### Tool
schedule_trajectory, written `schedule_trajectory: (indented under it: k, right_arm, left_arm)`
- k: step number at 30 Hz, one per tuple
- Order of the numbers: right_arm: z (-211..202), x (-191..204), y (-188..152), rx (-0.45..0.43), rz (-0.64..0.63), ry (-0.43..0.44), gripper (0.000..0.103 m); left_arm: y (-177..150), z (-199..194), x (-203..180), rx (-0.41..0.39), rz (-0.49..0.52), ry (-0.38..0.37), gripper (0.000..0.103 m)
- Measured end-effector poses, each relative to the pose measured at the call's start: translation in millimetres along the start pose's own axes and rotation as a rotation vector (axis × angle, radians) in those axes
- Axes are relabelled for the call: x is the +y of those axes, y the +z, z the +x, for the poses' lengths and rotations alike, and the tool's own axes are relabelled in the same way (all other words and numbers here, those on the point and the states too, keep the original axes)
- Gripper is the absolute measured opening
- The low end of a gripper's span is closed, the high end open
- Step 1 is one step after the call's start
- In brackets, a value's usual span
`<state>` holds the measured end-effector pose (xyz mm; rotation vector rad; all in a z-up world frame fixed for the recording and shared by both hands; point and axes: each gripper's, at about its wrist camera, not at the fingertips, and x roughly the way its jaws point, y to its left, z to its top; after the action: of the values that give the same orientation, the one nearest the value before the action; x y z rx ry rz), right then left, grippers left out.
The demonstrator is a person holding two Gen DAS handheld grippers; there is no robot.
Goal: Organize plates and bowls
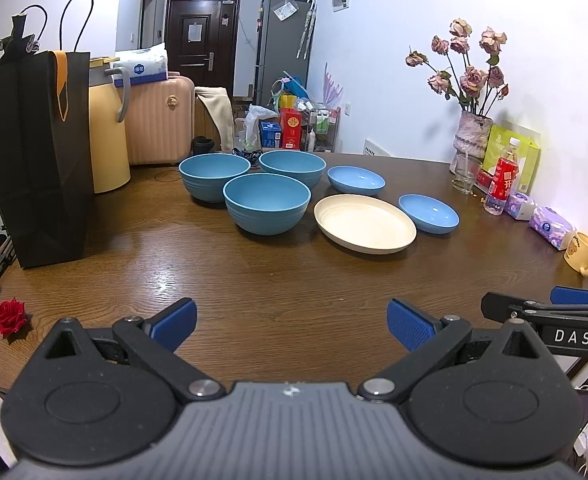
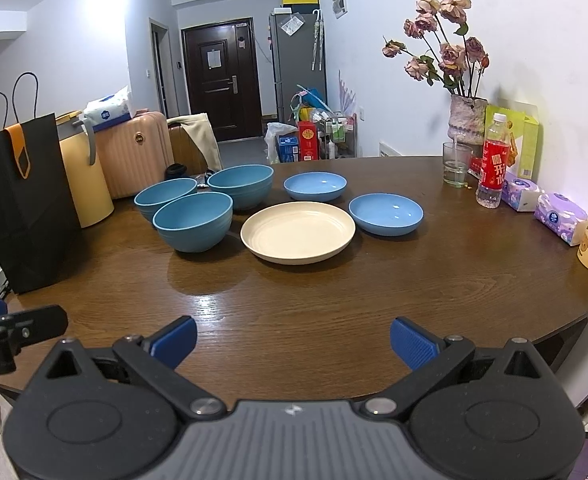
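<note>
Both the left hand-held gripper [image 1: 292, 322] and right hand-held gripper [image 2: 293, 340] hover empty with jaws spread wide over the counter [image 1: 254, 280]. Farther back, three blue bowls [image 1: 267, 202] cluster left of a cream plate [image 1: 365, 223] and two blue plates [image 1: 429, 213]

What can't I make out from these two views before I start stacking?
- Rear-left blue bowl: right wrist view, near bowl covers its front.
- Right gripper: left wrist view, cut off by the right edge.
- Small dark items behind the bowls: both views, mostly hidden by them.
</note>
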<state>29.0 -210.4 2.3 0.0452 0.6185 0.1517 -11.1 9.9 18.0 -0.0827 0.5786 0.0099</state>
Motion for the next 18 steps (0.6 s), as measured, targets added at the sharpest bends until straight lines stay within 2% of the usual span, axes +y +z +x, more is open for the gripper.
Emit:
schedule_trajectory:
  k: [18]
  right_arm:
    - [4.7, 4.8, 7.2, 0.003, -0.003, 0.006, 0.103]
  left_arm:
    - [6.9, -1.5, 2.3, 0.002, 0.004, 0.002, 0.103]
